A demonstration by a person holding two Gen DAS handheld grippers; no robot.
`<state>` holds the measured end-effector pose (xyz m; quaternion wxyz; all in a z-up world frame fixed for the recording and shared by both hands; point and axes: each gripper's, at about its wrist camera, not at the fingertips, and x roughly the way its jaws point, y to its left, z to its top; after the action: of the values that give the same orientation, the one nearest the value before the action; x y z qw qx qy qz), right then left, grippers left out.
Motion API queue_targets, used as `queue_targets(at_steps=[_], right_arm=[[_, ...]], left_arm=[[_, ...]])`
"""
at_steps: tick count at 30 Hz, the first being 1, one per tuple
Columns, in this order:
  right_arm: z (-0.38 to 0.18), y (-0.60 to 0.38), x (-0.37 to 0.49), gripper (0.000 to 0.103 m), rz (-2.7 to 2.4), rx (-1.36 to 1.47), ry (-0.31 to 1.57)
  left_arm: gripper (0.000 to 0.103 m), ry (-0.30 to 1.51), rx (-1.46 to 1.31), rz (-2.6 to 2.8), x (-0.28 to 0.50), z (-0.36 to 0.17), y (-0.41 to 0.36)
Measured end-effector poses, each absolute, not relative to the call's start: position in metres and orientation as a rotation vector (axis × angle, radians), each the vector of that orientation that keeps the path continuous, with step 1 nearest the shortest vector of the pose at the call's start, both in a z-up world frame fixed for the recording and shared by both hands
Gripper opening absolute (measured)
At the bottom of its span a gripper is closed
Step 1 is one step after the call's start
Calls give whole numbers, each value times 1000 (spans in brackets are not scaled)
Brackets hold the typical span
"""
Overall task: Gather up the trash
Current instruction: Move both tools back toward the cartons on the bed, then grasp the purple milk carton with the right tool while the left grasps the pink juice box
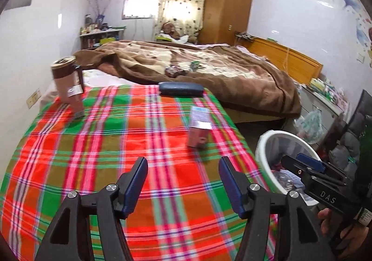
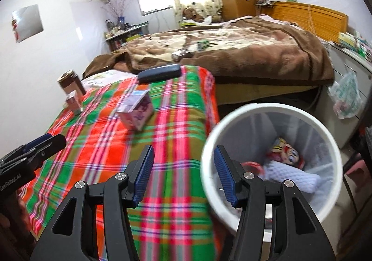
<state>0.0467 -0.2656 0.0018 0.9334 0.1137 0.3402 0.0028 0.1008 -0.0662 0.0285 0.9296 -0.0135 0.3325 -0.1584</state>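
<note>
We hold the left tongs (image 1: 183, 182) over a plaid cloth (image 1: 116, 156) spread on the bed, their blue pads standing apart with nothing between them. The right tongs (image 2: 183, 168) hang just past the cloth's edge, at the rim of a white bin (image 2: 325, 144); they too are open and empty. In the left view we see the right tongs (image 1: 309, 164) from the side, over the bin (image 1: 274, 137), with a hand (image 1: 325, 216) on their grip. In the right view the left tongs (image 2: 46, 142) reach in from the left edge above the cloth (image 2: 174, 144).

The trash left on the cloth: a small pink carton (image 2: 137, 110) stands near the middle, nearer the bin side, and a brown cup (image 1: 67, 84) with a sleeve stands tilted near the far left corner, both well apart from either tongs. A dark blue case (image 1: 181, 89) lies at the cloth's far edge, touching a brown blanket (image 1: 232, 70). On the blanket lie a crumpled dark wrapper (image 1: 173, 71) and a small green box (image 1: 194, 65), near each other.

Inside the bin we see a printed packet (image 2: 287, 151) with a cartoon face, a pale blue foam net (image 2: 293, 175) and something red that is too blurred to name. The bin stands on the floor just beside the bed.
</note>
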Motion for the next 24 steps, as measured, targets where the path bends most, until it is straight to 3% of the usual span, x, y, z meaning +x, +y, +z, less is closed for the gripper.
queue_targets(at_steps=[24], right_arm=[[-13, -199, 151, 56, 50, 266, 793]], left_arm=[[64, 727, -140, -116, 186, 7, 58]])
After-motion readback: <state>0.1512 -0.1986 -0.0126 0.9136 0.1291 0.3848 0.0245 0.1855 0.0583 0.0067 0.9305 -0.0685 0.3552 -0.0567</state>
